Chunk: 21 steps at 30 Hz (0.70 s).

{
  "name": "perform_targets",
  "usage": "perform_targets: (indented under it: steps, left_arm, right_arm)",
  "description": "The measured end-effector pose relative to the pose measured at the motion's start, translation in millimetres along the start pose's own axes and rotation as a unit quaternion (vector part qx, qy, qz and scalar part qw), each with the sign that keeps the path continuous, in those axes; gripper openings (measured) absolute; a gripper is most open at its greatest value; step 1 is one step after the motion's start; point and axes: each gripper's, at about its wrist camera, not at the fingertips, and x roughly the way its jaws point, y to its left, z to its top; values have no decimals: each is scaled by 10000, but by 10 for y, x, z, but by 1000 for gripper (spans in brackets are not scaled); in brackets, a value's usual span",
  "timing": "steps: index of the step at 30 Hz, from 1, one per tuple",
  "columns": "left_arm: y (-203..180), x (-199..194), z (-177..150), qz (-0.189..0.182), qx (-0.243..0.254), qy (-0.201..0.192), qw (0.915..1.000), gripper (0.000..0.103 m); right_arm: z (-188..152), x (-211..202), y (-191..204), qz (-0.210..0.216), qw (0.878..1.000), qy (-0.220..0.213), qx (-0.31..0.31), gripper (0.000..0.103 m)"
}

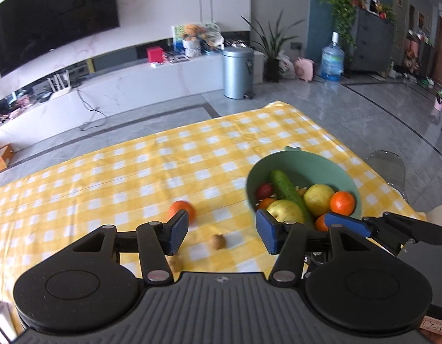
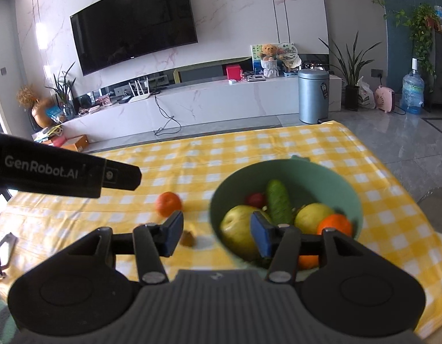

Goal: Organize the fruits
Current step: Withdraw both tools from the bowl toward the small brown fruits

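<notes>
We judge the step in hand to be fetching the last loose orange (image 1: 182,211), which lies on the yellow checked tablecloth (image 1: 134,166) well to the left of the green bowl (image 1: 304,160), and bringing it to that bowl. To do it well, we should come down over the orange from above, with a jaw on each side of its widest part, and close gently, since a round fruit on a smooth cloth will likely roll if we nudge it off-centre. We should also avoid the two small brown fruits, one (image 1: 218,241) nearer us than the orange and left of the bowl, the other (image 1: 176,263) partly hidden behind a finger. The bowl already holds two yellow-green apples, a cucumber (image 1: 286,192), a red fruit and several oranges, so we would set the new one into a gap by the rim, not drop it on the pile. The left gripper (image 1: 222,230) stands released, its jaws moderately wide, with nothing between them; it hovers above the cloth just left of the bowl. The right gripper (image 2: 217,233) is likewise released and empty, its right finger in front of the bowl's near rim.
</notes>
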Motion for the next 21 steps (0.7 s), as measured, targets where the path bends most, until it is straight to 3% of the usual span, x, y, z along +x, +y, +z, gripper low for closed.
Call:
perform_targets:
  steps: [12,21]
  left_arm:
    - [536,15,-492,-232,-308,-184,9991,65]
    - [853,229,-638,-255,-569,-179,9979,65]
  right_arm:
    - [-335,174,404,55,9993,214,-294,52]
    - [-413,474,663,-13,9964,441,-719,52]
